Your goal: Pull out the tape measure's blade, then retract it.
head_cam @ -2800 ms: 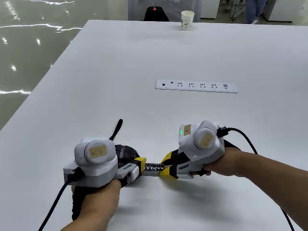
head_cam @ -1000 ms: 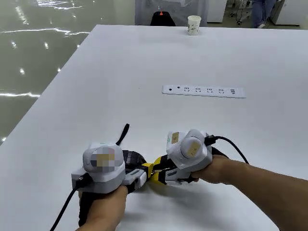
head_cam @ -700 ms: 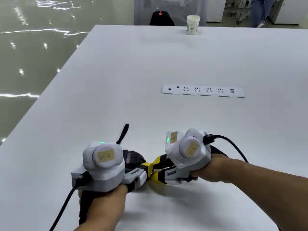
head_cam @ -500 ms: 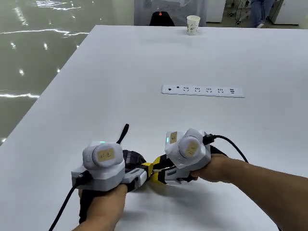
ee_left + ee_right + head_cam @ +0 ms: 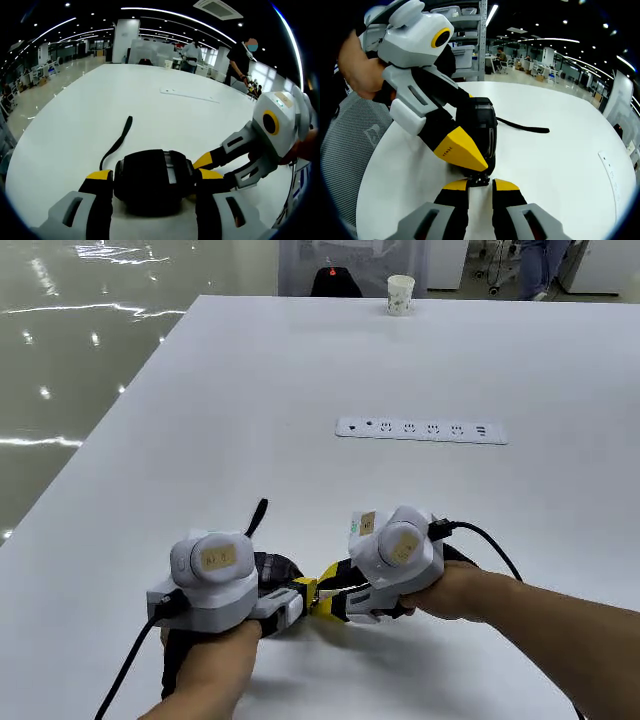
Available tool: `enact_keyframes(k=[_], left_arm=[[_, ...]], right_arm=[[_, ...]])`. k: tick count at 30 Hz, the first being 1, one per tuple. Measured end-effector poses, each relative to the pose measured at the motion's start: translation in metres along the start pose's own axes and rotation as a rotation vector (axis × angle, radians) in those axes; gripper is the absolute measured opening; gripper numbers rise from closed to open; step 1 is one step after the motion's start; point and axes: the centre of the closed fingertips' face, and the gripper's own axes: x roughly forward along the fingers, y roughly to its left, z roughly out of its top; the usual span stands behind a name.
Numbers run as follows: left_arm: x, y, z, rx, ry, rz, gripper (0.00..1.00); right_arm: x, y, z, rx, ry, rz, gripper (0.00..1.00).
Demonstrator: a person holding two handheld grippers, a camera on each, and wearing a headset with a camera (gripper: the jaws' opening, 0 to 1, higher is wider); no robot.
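Observation:
A black tape measure (image 5: 152,175) rests on the white table, and my left gripper (image 5: 154,176) is shut on its case, one yellow-tipped jaw on each side. Its black wrist strap (image 5: 117,142) trails away across the table. My right gripper (image 5: 480,184) faces the case (image 5: 481,127) and is shut on the blade's end hook (image 5: 479,180), which sits right at the case mouth. In the head view the left gripper (image 5: 285,588) and right gripper (image 5: 330,595) meet tip to tip near the table's front, with the tape measure (image 5: 275,568) between them. Almost no blade shows.
A white power strip (image 5: 421,429) lies across the middle of the table (image 5: 250,410). A paper cup (image 5: 400,294) stands at the far edge, with a dark chair (image 5: 335,280) behind it. The table's left edge drops to a glossy floor.
2.8 s ago a short length of blade showed between the grippers; now the right gripper is up against the case. Over the last second both grippers have barely moved.

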Motion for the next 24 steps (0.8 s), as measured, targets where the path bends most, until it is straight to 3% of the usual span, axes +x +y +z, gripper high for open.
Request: enact_keyframes(k=[10, 24], left_arm=[[-0.009, 0.004, 0.003, 0.014, -0.008, -0.008, 0.66], [-0.024, 0.005, 0.003, 0.039, -0.019, -0.029, 0.72]], right_arm=[[-0.018, -0.002, -0.002, 0.037, -0.02, -0.042, 0.17], [-0.048, 0.006, -0.018, 0.069, -0.011, -0.1, 0.25]])
